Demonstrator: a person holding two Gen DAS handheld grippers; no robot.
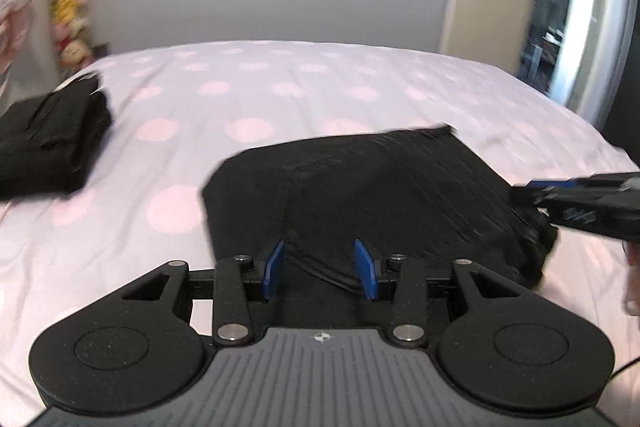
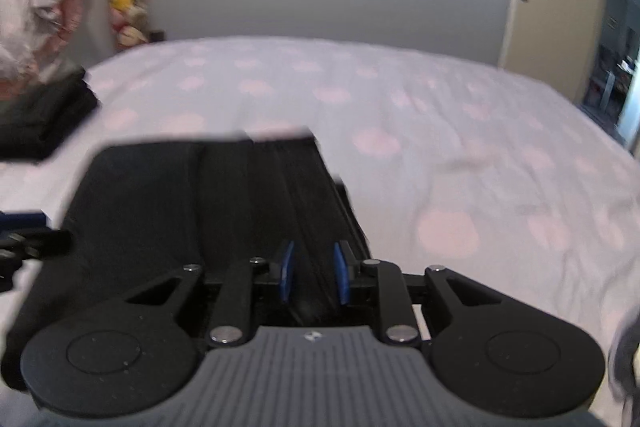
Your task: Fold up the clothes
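Black fabric fills both views: a dark, partly folded garment lies on the near half of a bed with a pale, pink-dotted sheet, and a second black, already folded pile sits by the bed's left edge.

Left wrist view: the left gripper points down at the garment's near edge, its blue pads parted with a seam of cloth lying between them. Whether they pinch it I cannot tell; they look apart from it. The right gripper reaches in at the garment's right edge.

Right wrist view: the right gripper angles down over the garment's right side, its jaws narrow, with pleated fabric bunched between them, seemingly pinched. Motion blur softens the detail.

Risk, as I judge it: one side held and the other loose would let the fold skew, or drag the layers apart when lifted.
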